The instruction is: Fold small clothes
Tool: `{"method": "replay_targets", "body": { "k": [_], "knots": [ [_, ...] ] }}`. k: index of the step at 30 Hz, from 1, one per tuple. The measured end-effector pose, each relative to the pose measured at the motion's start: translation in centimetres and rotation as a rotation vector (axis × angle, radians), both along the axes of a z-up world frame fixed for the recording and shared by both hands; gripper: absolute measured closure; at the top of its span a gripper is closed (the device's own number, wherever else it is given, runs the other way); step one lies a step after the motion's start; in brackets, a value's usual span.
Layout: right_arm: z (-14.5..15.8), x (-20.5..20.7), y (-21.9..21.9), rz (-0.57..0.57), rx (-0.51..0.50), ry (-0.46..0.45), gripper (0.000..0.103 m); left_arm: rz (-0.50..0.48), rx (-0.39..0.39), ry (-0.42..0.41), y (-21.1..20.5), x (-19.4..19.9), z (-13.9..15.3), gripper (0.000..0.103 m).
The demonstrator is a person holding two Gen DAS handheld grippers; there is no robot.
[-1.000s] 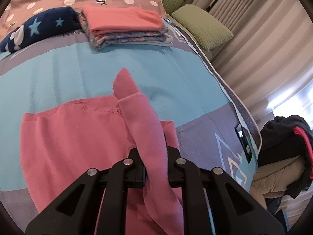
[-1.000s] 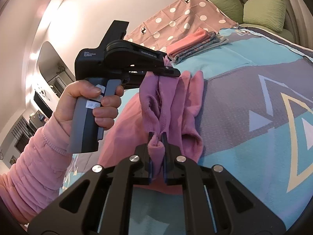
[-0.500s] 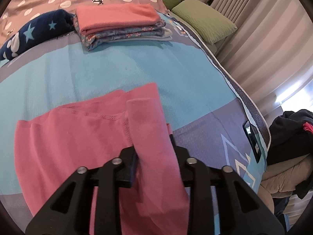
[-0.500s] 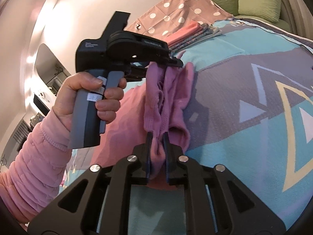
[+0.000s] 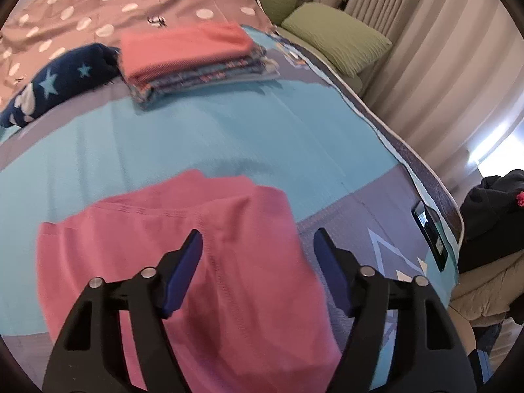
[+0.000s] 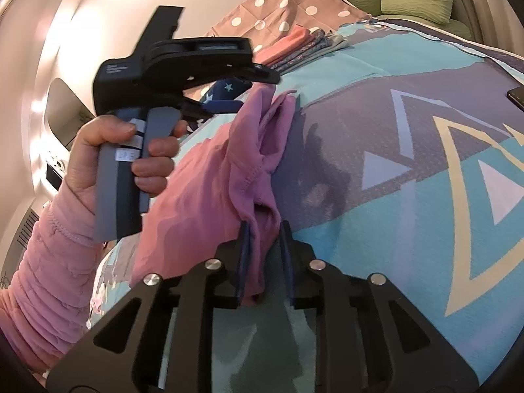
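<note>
A pink garment (image 5: 196, 255) lies folded over on the blue and purple bedspread (image 5: 196, 144). My left gripper (image 5: 258, 245) is open above it, its jaws wide apart, holding nothing. In the right wrist view the same garment (image 6: 209, 196) lies bunched, and my right gripper (image 6: 263, 239) has its jaws slightly parted with a fold of the pink cloth loose between them. The left gripper (image 6: 262, 75), held in a hand, hovers over the garment's far end.
A stack of folded clothes (image 5: 193, 55) with a coral piece on top sits at the far side of the bed, beside a navy star-patterned item (image 5: 55, 85). Green pillows (image 5: 337, 36) lie far right. A phone (image 5: 429, 232) lies near the bed's right edge. Dark clothes (image 5: 491, 209) pile beyond it.
My left gripper has opened and let go of the pink garment, which has dropped flat in a fold. My right gripper's jaws have parted slightly around the cloth.
</note>
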State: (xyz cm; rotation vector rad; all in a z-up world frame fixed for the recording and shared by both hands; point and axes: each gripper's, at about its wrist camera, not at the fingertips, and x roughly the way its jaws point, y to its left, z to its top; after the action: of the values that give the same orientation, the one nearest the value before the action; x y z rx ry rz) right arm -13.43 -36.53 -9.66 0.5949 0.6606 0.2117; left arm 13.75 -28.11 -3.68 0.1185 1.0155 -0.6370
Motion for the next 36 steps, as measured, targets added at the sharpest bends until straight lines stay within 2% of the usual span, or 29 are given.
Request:
{"method": "replay_targets", "body": {
  "k": [3,4,6,10,16,19,24,27,28,31,33,36],
  "knots": [
    [0.1,-0.6,-0.8,-0.017,-0.006,-0.007,0.078,0.029,-0.007,-0.015,1.4,-0.1,0.8,0.029],
    [0.2,-0.9,-1.2,-0.03,-0.007,-0.01,0.072,0.037,-0.012,-0.021,1.9,-0.3,1.0,0.022],
    [0.3,-1.5,-2.1,-0.061,-0.019,-0.014,0.066,0.049,-0.017,-0.049,3.2,-0.8,1.4,0.019],
    [0.7,-1.8,-3.2,-0.067,-0.042,-0.033,0.062,0.064,0.03,-0.115,6.5,-2.7,1.2,0.012],
    [2.8,-1.6,-0.8,0.041,-0.039,-0.16,0.061,0.081,0.133,-0.192,10.7,-6.7,-0.4,0.011],
    [3.2,-0.8,0.6,0.087,-0.025,-0.164,0.062,0.111,0.147,-0.218,12.6,-8.3,-0.8,0.011],
    [2.5,-0.1,1.9,0.111,-0.05,-0.109,0.061,0.134,0.127,-0.203,14.9,-9.8,-1.2,0.011],
    [1.0,0.9,2.4,0.122,-0.107,0.002,0.065,0.077,0.114,-0.156,15.4,-10.4,-2.6,0.008],
    [0.6,1.0,2.5,0.11,-0.13,0.011,0.07,0.068,0.114,-0.131,15.9,-10.5,-3.5,0.007],
    [0.9,0.7,3.2,0.105,-0.198,0.005,0.071,0.077,0.109,-0.111,17.3,-10.9,-5.3,0.001],
    [1.3,0.6,4.1,0.114,-0.266,0.002,0.067,0.091,0.06,-0.101,18.5,-11.1,-5.6,0.001],
    [1.9,0.2,4.6,0.114,-0.305,0.0,0.053,0.093,0.062,-0.117,19.2,-11.7,-5.3,0.001]
  ]
}}
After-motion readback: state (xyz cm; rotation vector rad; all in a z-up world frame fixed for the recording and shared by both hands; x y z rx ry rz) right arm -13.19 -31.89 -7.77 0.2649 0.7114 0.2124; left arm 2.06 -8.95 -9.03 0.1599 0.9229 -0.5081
